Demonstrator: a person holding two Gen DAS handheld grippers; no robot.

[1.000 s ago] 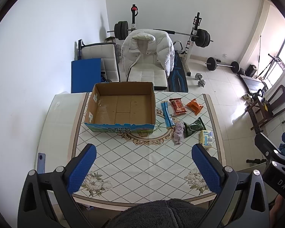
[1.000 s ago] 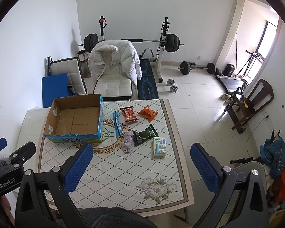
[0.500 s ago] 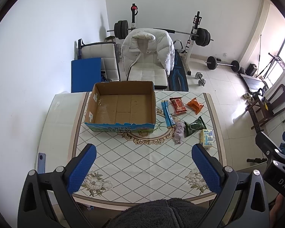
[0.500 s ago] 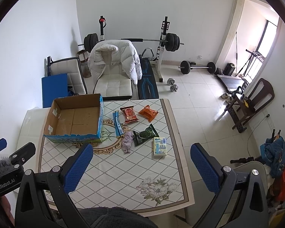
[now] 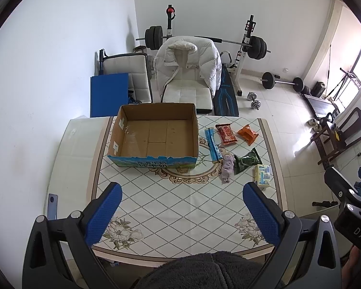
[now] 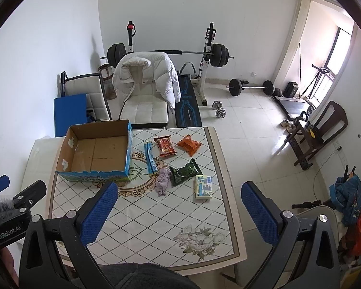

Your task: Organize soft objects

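On the patterned table [image 5: 170, 207], left wrist view: an open cardboard box [image 5: 156, 137] stands at the far left, nothing visible inside. To its right lie a blue stick pack [image 5: 213, 144], a red snack bag [image 5: 226, 133] and an orange snack bag [image 5: 248, 133]; nearer the camera are a crumpled lilac cloth [image 5: 227, 168], touching a dark green packet [image 5: 246, 161], and a tissue pack [image 5: 262, 175] near the right edge. The left gripper [image 5: 181, 210] hovers high above the near table edge, jaws spread wide, grasping nothing. A chair draped with a white jacket [image 5: 187, 65] stands behind the table.

Right wrist view: the same table [image 6: 156, 221] appears shifted left. The cardboard box [image 6: 96, 154] sits far left; the lilac cloth [image 6: 163, 180] lies between the blue stick pack [image 6: 150, 159] and the dark green packet [image 6: 185, 172], with the tissue pack [image 6: 203, 187] just beside. The right gripper [image 6: 179, 210] is likewise spread wide and empty, well above the table.
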